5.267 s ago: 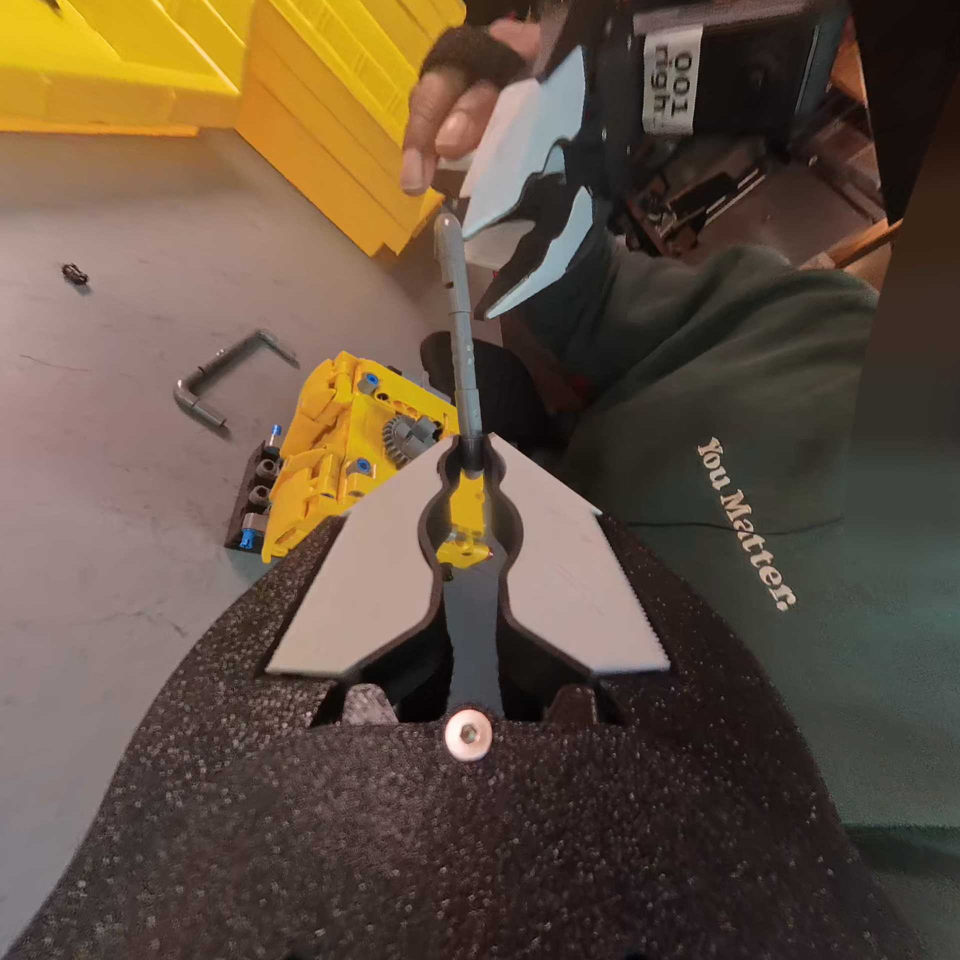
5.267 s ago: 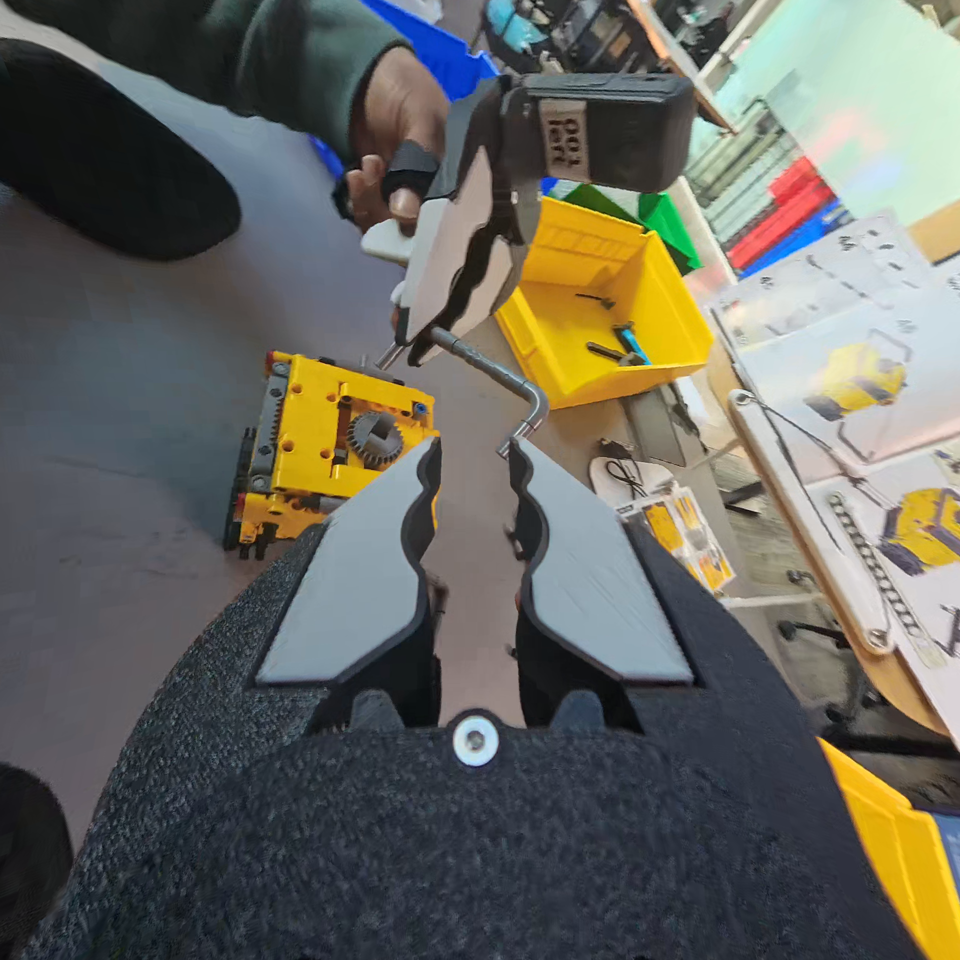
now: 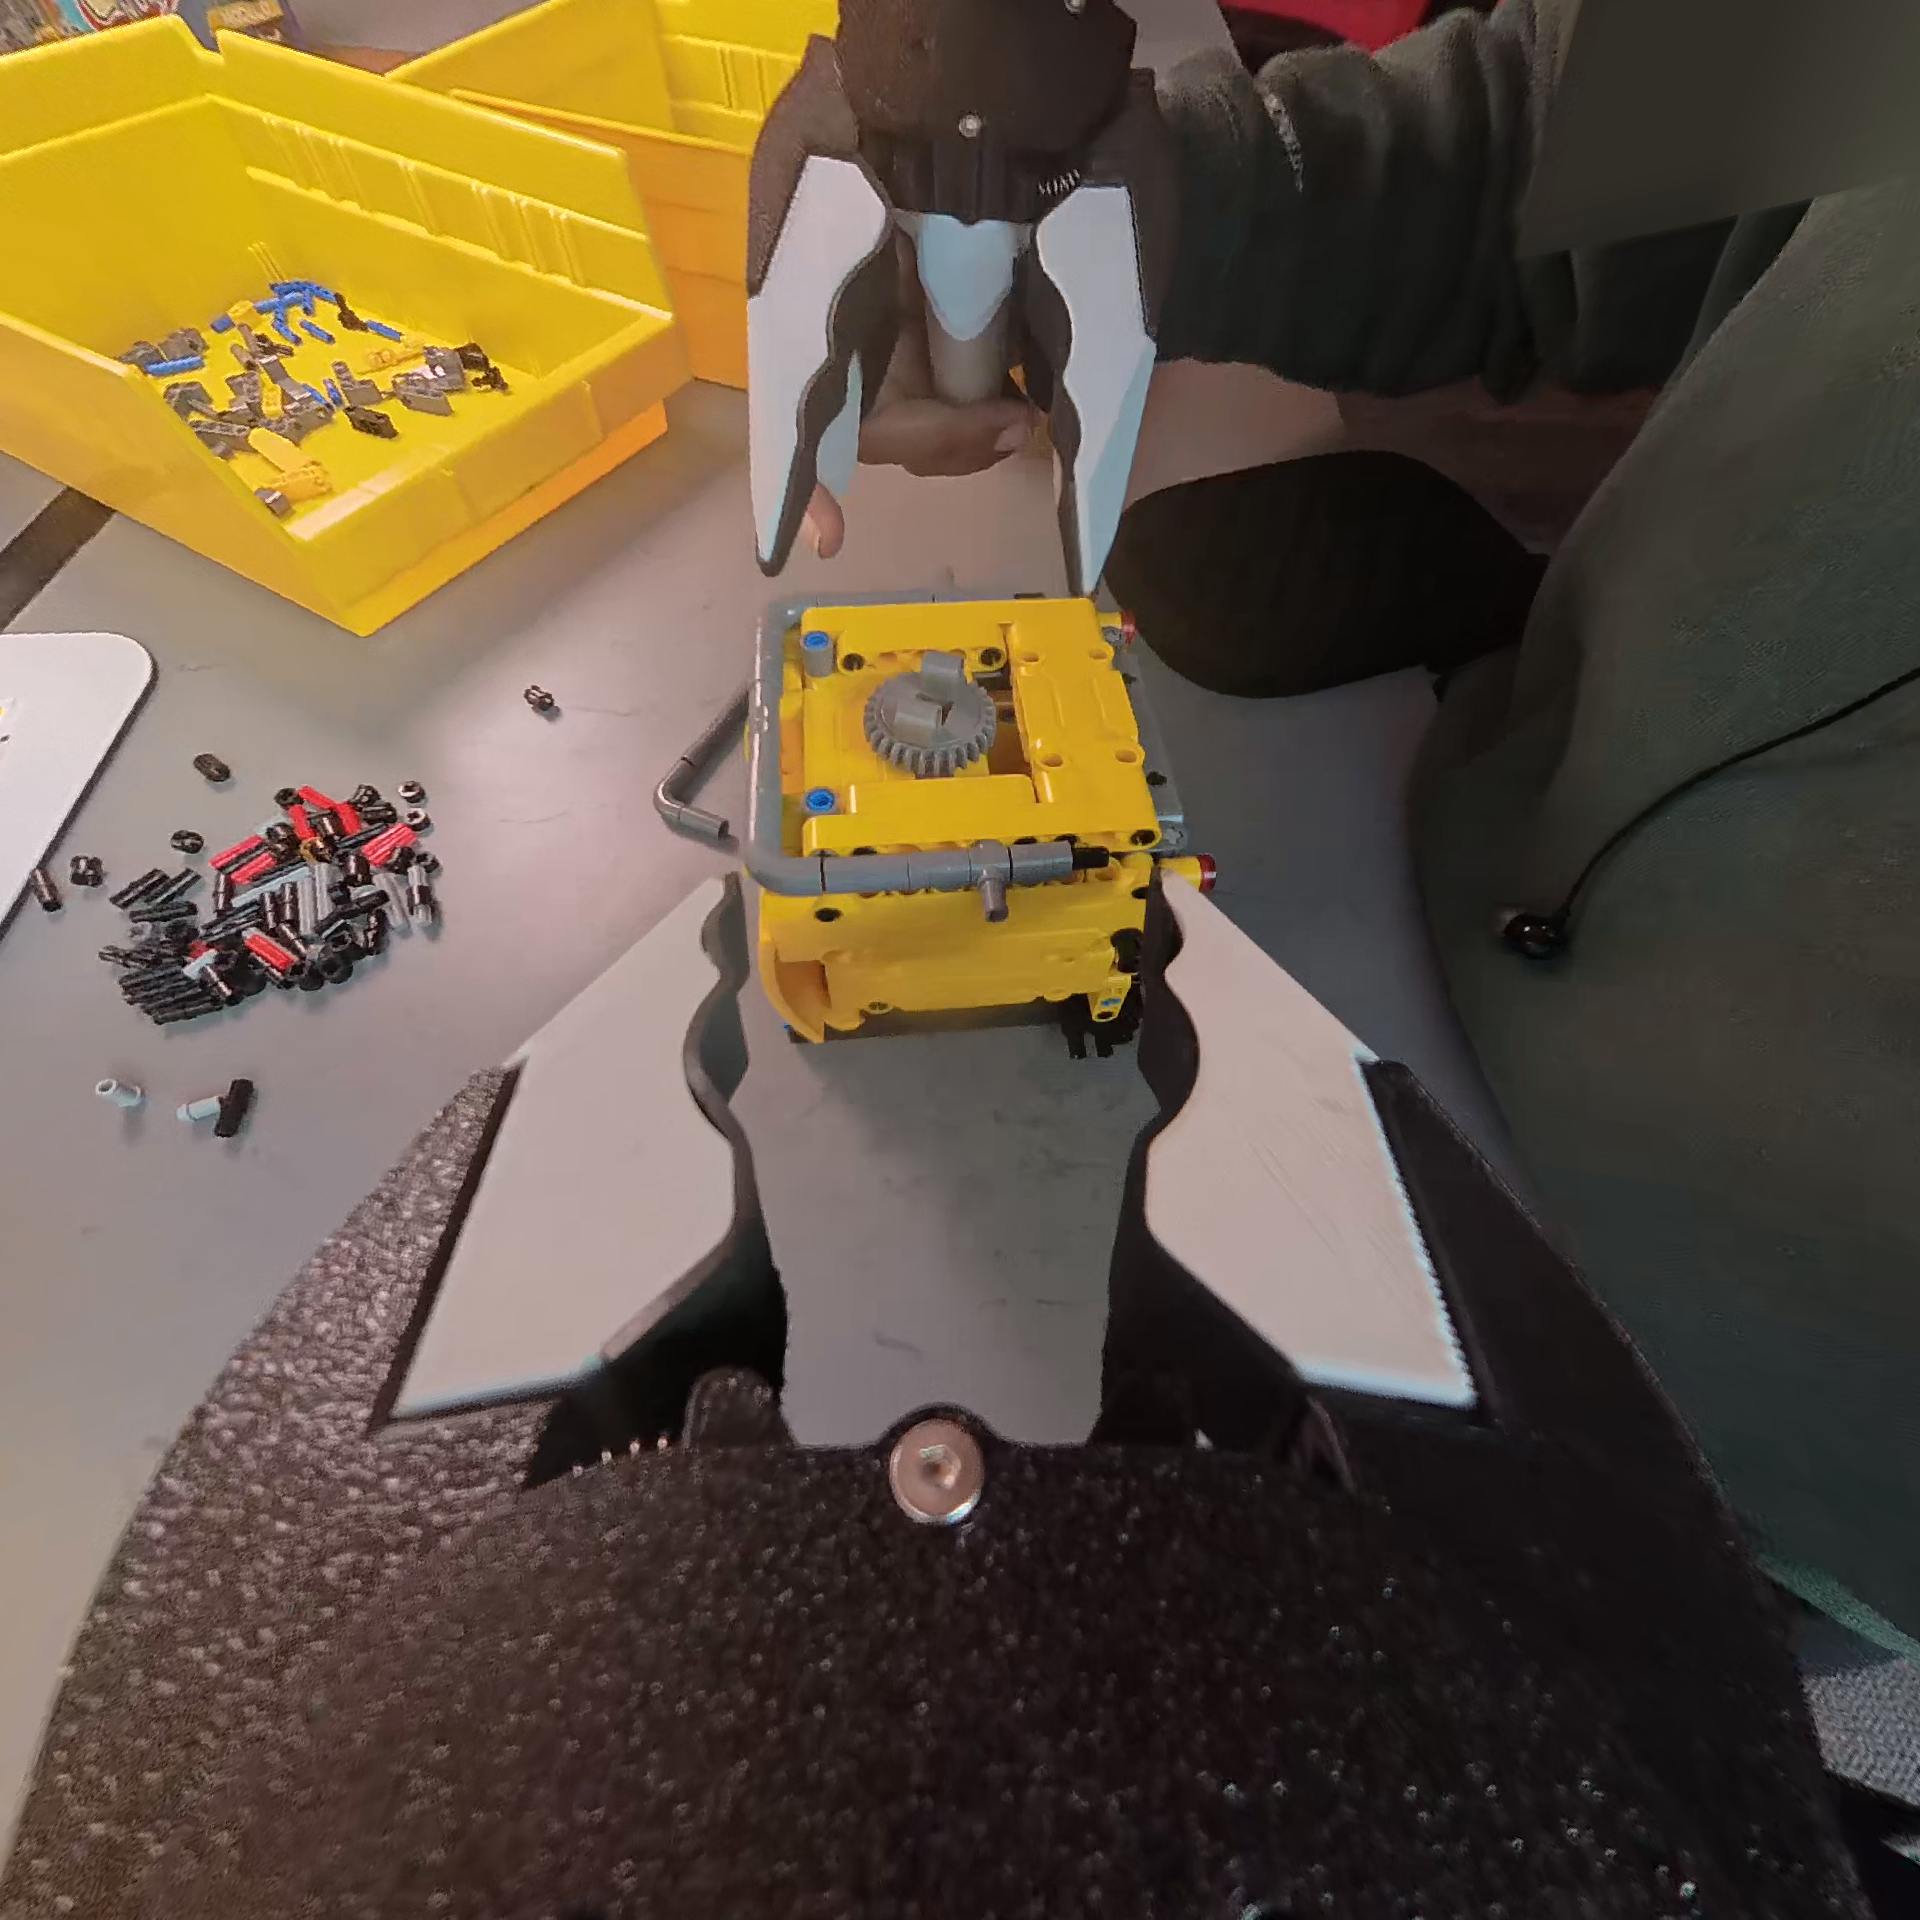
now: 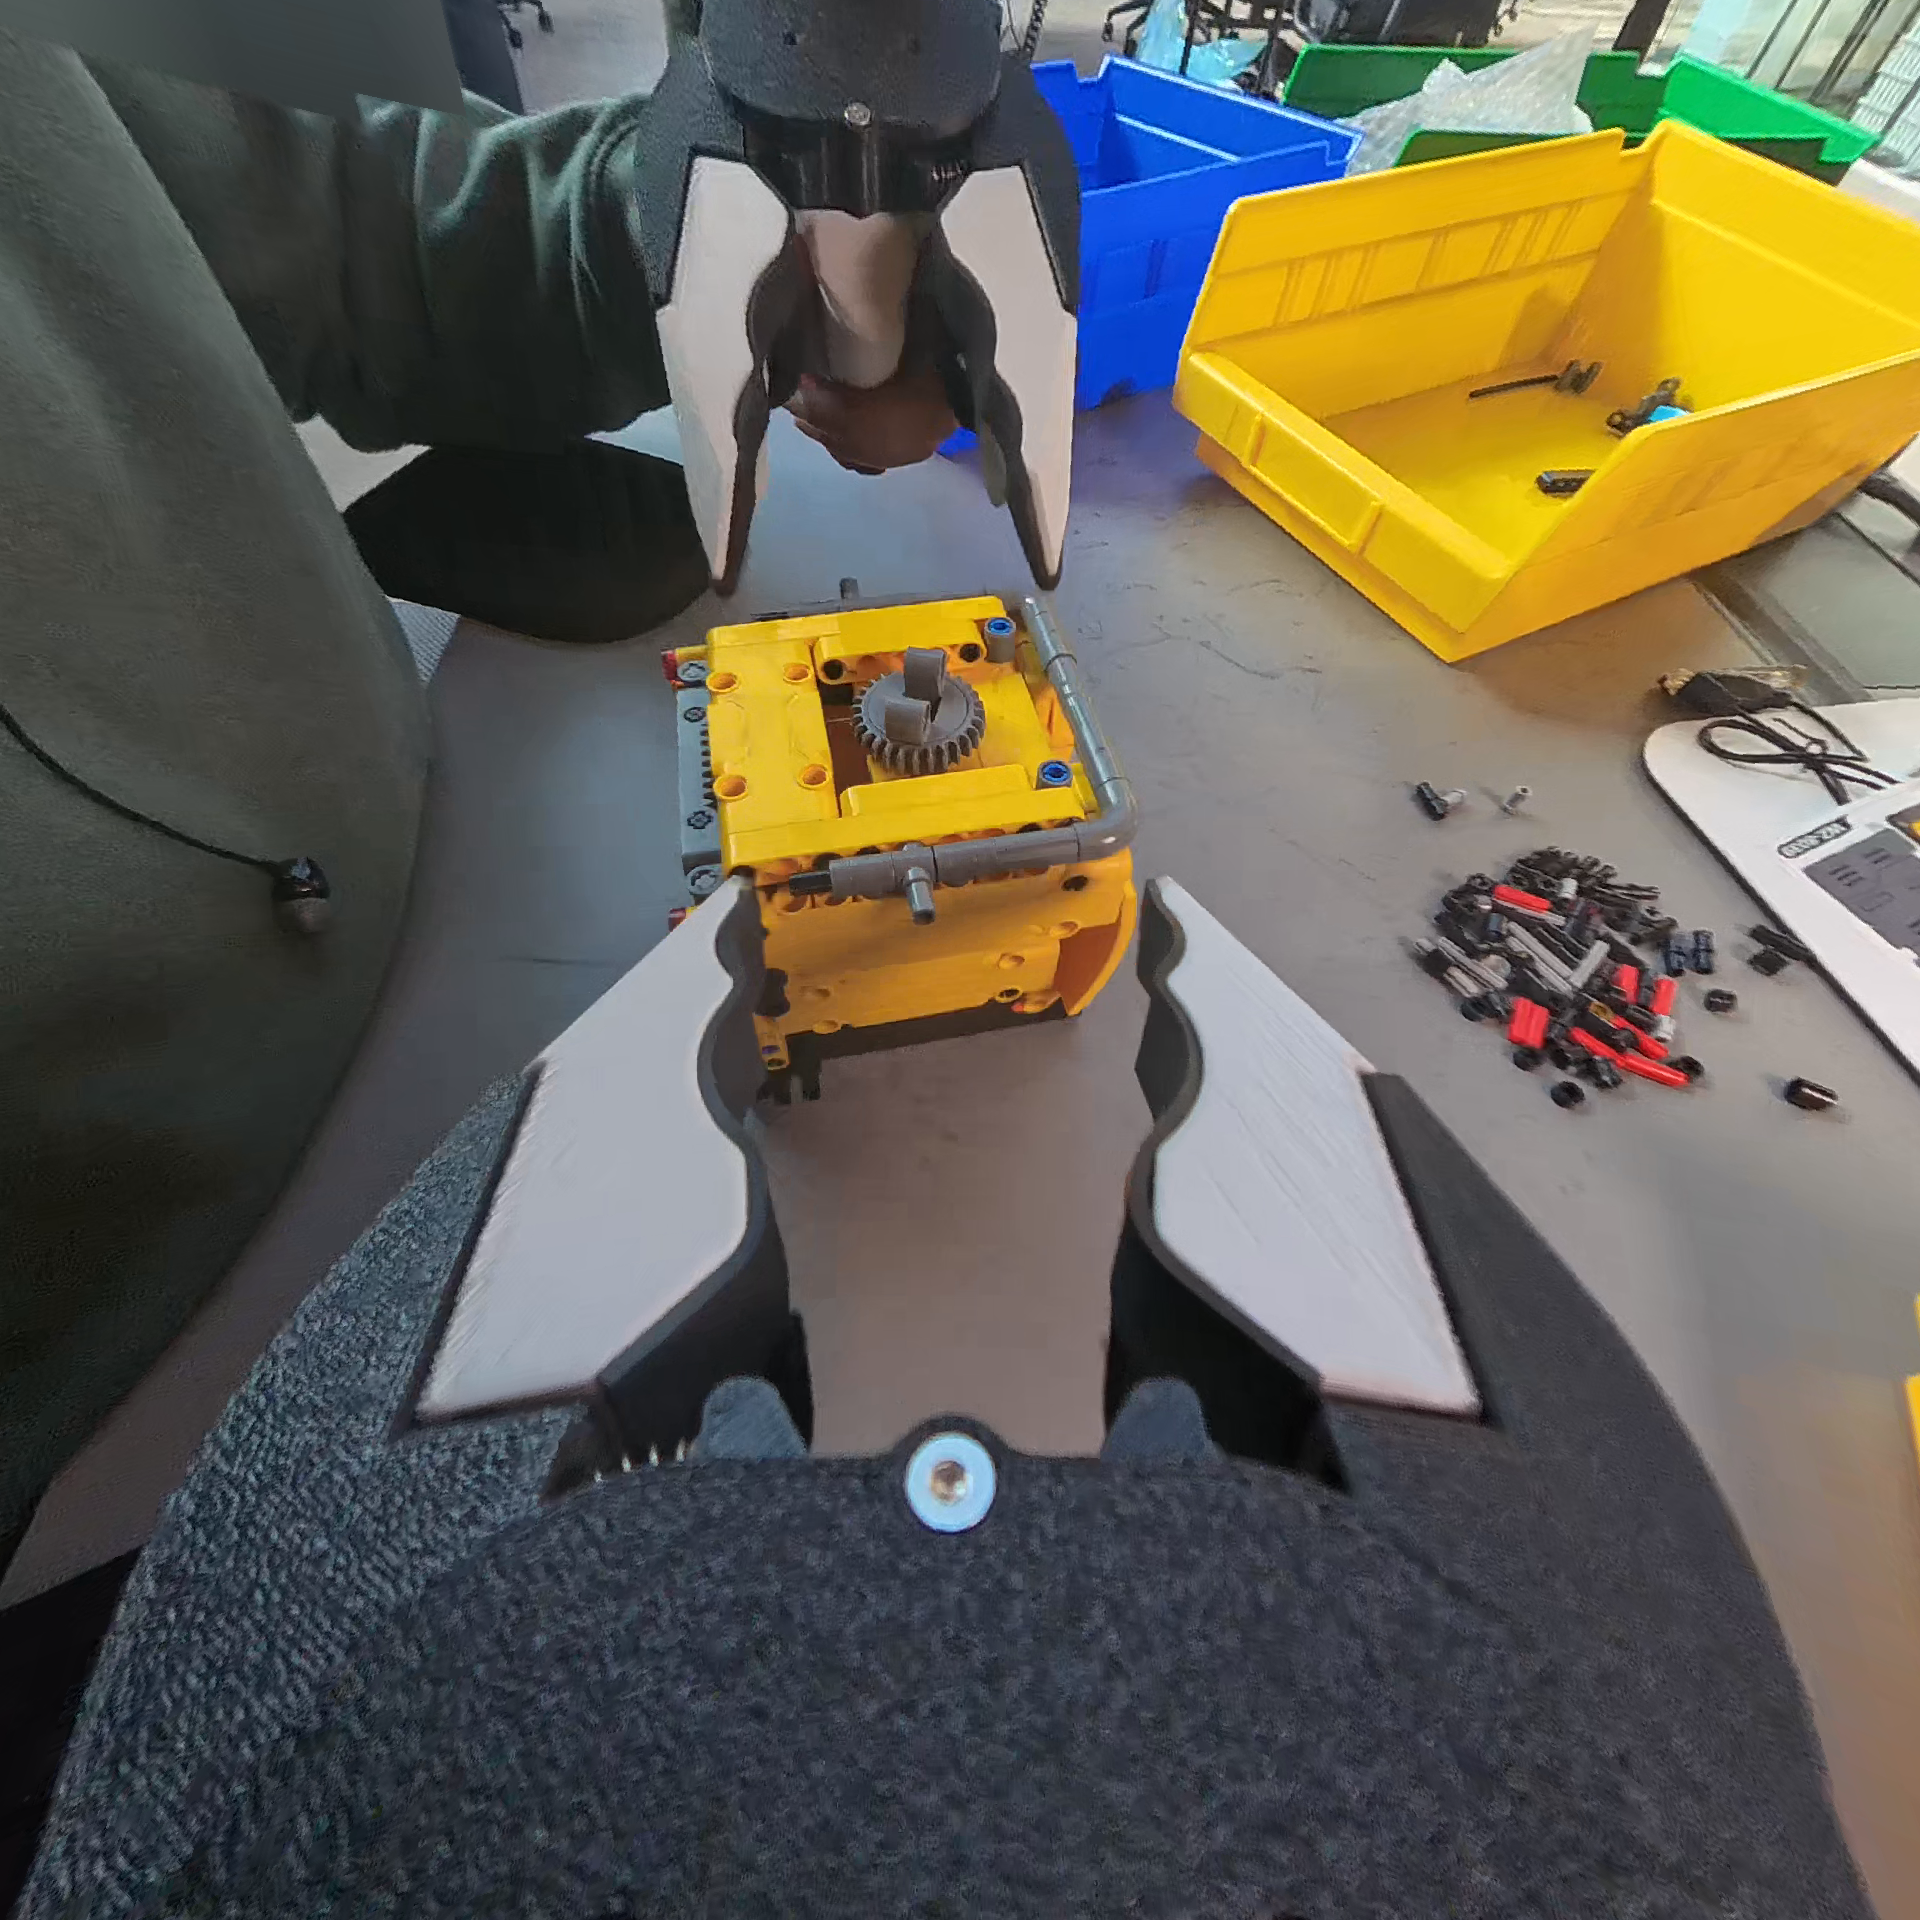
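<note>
Bright even daylight, soft shadows, sharp centre, wide-angle bending and slight blur at edges

Not much to read here, honestly. Off to the right of the right gripper (image 4: 945, 894), past the pile of small pins (image 4: 1569, 982), there's a white printed sheet (image 4: 1813, 831) with a dark grey panel and a line of tiny lettering, way too blurry to make out. Far ahead and left of the left gripper (image 3: 948, 885), behind the yellow bins (image 3: 343, 312), a strip of colourful printed packaging (image 3: 114, 12) pokes in, cropped and unreadable.
</note>
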### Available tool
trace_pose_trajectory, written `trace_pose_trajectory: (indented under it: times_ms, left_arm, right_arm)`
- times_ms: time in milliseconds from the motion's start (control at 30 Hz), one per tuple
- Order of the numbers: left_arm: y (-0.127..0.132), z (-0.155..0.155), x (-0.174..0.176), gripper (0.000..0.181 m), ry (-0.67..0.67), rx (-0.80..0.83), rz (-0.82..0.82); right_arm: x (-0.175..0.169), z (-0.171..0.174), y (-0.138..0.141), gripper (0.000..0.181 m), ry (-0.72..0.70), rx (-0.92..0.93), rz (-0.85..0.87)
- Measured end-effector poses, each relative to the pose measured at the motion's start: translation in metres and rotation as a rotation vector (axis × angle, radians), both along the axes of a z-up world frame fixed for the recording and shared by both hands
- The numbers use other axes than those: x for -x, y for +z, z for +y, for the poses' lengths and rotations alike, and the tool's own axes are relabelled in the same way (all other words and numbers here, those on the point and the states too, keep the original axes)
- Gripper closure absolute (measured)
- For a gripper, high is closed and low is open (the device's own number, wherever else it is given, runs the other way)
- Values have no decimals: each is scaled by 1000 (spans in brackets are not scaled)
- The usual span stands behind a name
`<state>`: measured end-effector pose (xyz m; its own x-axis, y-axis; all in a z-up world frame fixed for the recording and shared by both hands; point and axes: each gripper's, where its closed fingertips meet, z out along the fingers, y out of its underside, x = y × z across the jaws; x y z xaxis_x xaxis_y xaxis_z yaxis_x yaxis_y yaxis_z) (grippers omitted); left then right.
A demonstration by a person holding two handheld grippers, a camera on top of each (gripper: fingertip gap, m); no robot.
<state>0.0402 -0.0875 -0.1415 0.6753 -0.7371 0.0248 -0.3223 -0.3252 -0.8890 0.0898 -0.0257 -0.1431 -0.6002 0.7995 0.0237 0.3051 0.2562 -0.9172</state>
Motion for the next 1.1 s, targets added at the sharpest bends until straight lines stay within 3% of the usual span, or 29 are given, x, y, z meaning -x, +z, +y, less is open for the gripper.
trace_pose_trajectory:
  times_ms: [233, 333, 467, 633, 767, 867, 1000, 1100]
  left_arm:
    - [-2, -5, 2, 83, 86, -9, -93]
    - [-13, 3, -9, 74, 81, -13, -83]
    - [-24, 9, -16, 77, 101, -11, -11]
    - [-29, 8, -7, 92, 152, -35, 109]
    - [-29, -4, -8, 107, 135, -30, 143]
    - [-20, -8, -2, 107, 142, -43, 99]
    - [-13, 0, 12, 102, 155, -36, 8]
    - [-27, 11, 20, 101, 185, 25, -7]
  right_arm:
    - [-22, -10, 3, 109, -93, 14, -29]
    - [-15, -15, -9, 116, -177, -39, -26]
    - [-13, -19, -10, 135, -188, -61, -1]
    - [-9, 16, -12, 140, -326, -70, -27]
    - [-15, 52, -14, 142, -464, -121, -77]
    - [-16, 83, -26, 143, -557, -190, -152]
    - [-9, 100, -56, 143, -561, -250, -287]
    - [-3, 99, -74, 143, -530, -265, -363]
